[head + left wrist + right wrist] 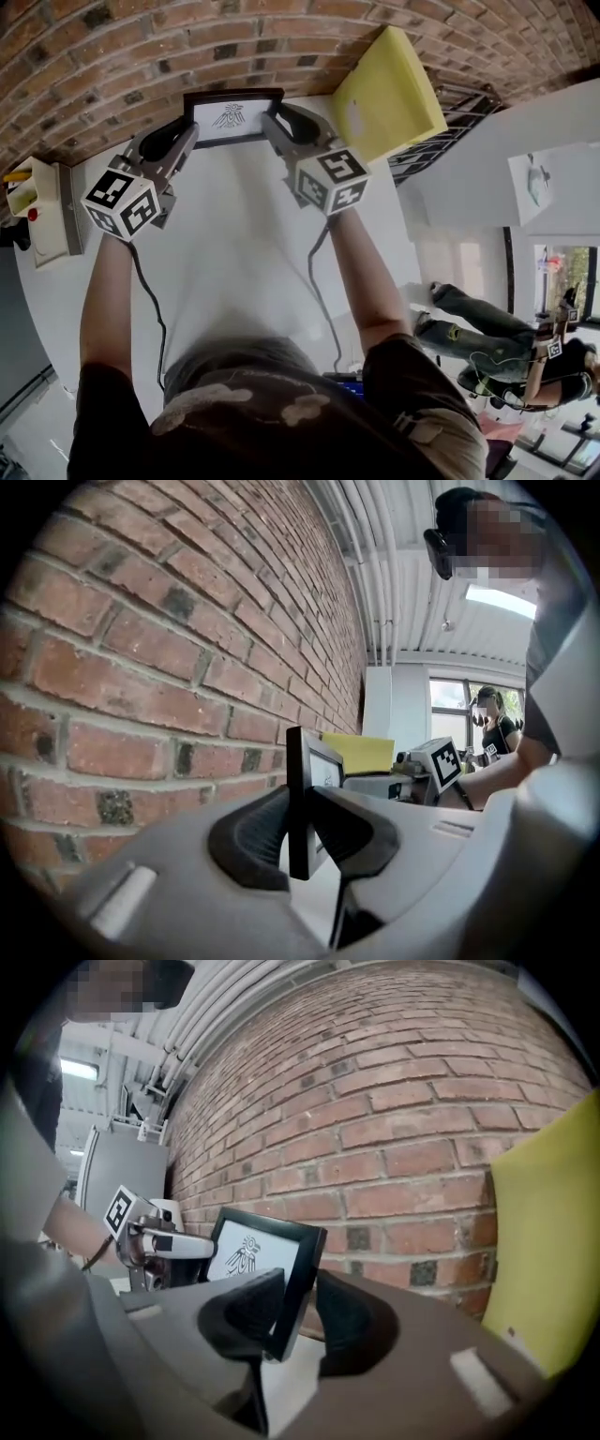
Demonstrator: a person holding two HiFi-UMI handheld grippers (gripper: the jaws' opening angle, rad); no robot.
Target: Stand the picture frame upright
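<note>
Left gripper [302, 829] jaws are narrow, clamped on the left edge of the picture frame [232, 119]. Right gripper [298, 1314] is also narrow, its pads pressing the frame's right edge, which sits skewed between them. The frame is upright between the two grippers, print facing the person, at the far edge of the white table [244, 253], close to the brick wall [103, 56]. A yellow board [389, 84] leans just to the right. The frame's back and foot are hidden, and I can't tell if it touches the wall.
</note>
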